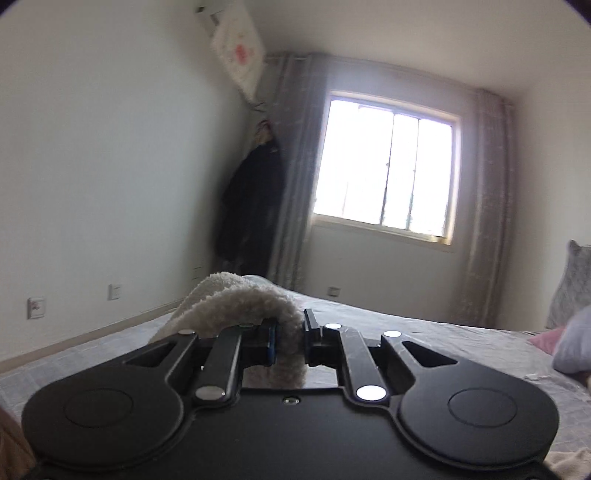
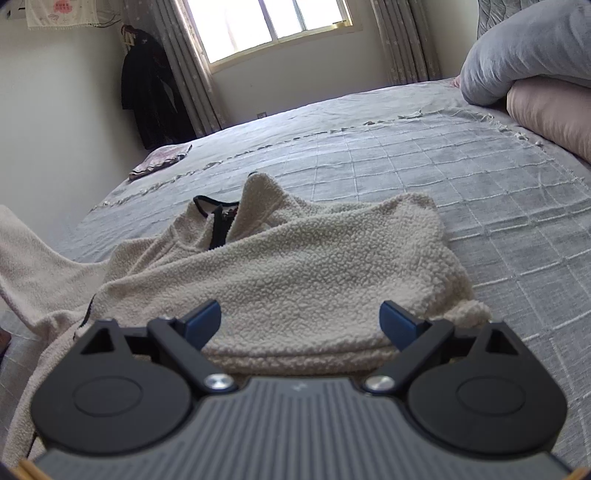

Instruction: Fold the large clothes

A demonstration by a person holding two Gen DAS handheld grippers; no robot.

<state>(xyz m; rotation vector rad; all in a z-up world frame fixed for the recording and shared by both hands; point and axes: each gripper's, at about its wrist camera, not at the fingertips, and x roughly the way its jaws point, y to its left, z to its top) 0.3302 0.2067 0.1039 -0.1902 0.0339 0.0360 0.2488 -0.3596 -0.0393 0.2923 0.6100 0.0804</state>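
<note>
A cream fleece jacket (image 2: pixel 295 258) with a black zipper and collar trim lies partly folded on the grey checked bedspread (image 2: pixel 461 166). My right gripper (image 2: pixel 300 319) is open, low over the jacket's near edge, its blue pads on either side of the fabric. My left gripper (image 1: pixel 289 341) is shut on a fold of the fleece (image 1: pixel 243 306), lifted above the bed; the cloth bunches over the jaws. In the right wrist view a sleeve stretches off to the left edge (image 2: pixel 33 258).
A grey and pink duvet pile (image 2: pixel 535 66) sits at the bed's right end. A small folded patterned cloth (image 2: pixel 159 160) lies at the far left corner. A dark coat (image 2: pixel 151 92) hangs by the curtained window (image 2: pixel 269 26).
</note>
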